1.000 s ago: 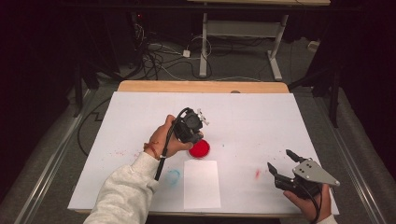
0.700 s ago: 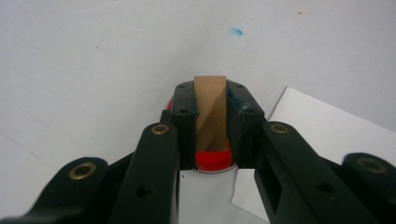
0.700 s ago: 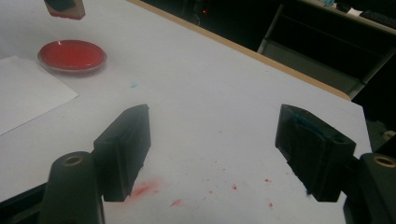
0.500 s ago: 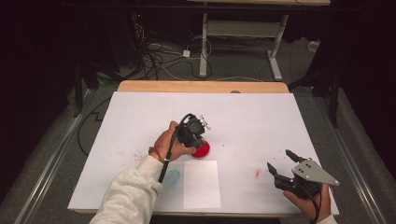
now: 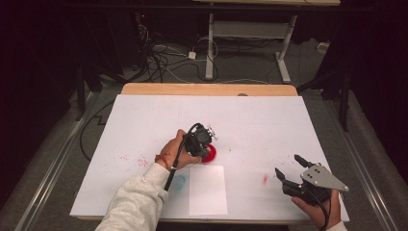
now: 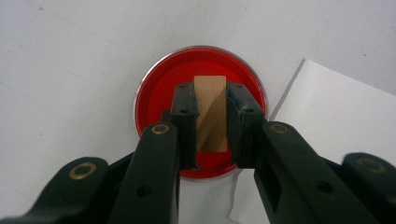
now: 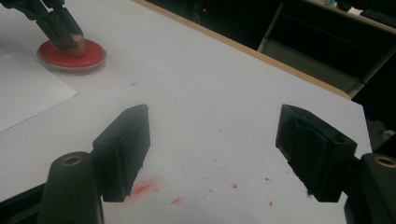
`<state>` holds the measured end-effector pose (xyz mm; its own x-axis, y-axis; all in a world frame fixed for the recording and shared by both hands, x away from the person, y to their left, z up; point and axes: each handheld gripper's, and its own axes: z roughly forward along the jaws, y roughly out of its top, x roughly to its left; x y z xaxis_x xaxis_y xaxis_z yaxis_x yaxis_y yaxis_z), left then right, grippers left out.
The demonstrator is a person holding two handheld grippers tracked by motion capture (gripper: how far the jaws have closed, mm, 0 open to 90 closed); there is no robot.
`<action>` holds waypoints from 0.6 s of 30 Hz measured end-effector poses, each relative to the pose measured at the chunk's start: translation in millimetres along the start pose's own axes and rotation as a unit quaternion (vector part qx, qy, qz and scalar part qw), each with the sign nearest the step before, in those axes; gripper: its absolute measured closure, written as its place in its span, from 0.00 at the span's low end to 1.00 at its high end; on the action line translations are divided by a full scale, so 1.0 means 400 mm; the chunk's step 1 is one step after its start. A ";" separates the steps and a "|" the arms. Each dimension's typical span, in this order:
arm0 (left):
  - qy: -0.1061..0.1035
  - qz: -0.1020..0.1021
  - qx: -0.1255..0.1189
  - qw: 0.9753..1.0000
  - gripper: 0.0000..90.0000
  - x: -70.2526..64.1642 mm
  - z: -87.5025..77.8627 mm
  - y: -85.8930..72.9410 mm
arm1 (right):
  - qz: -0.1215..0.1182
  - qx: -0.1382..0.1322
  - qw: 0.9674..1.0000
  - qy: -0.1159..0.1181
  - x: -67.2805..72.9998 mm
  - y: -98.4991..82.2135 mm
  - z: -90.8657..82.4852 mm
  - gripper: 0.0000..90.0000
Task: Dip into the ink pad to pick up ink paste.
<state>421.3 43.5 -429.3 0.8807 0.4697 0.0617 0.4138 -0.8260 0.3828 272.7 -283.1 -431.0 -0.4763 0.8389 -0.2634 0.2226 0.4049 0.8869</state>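
Wooden stamp (image 6: 210, 114) clamped in left tool (image 6: 210, 126) sits down in red ink dish (image 6: 154, 86), presumably loading ink; right tool (image 7: 212, 149) gapes empty.

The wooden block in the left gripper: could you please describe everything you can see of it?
The wooden block is a small, pale tan piece with a rectangular face and visible grain. It stands between the pads of the left gripper, which is shut on its two sides. It hangs directly over the round red dish, which has a clear rim and sits on the white table cover beside the sheet of paper. In the right gripper view its lower end reaches the red surface.
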 end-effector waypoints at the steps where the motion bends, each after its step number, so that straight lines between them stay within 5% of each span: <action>1: -0.002 -0.001 -0.001 1.000 0.82 0.001 0.000 -0.001 | 0.000 0.000 1.000 0.001 0.000 0.000 0.000 0.29; 18: -0.026 -0.011 -0.007 1.000 0.82 0.018 0.007 -0.008 | -0.008 0.001 1.000 0.001 0.005 0.001 0.000 0.30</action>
<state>426.8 48.7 -432.8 0.8820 0.4712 0.0059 0.4304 -0.8107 0.3969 271.8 -281.2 -431.0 -0.4811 0.8318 -0.2769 0.2170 0.4191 0.8817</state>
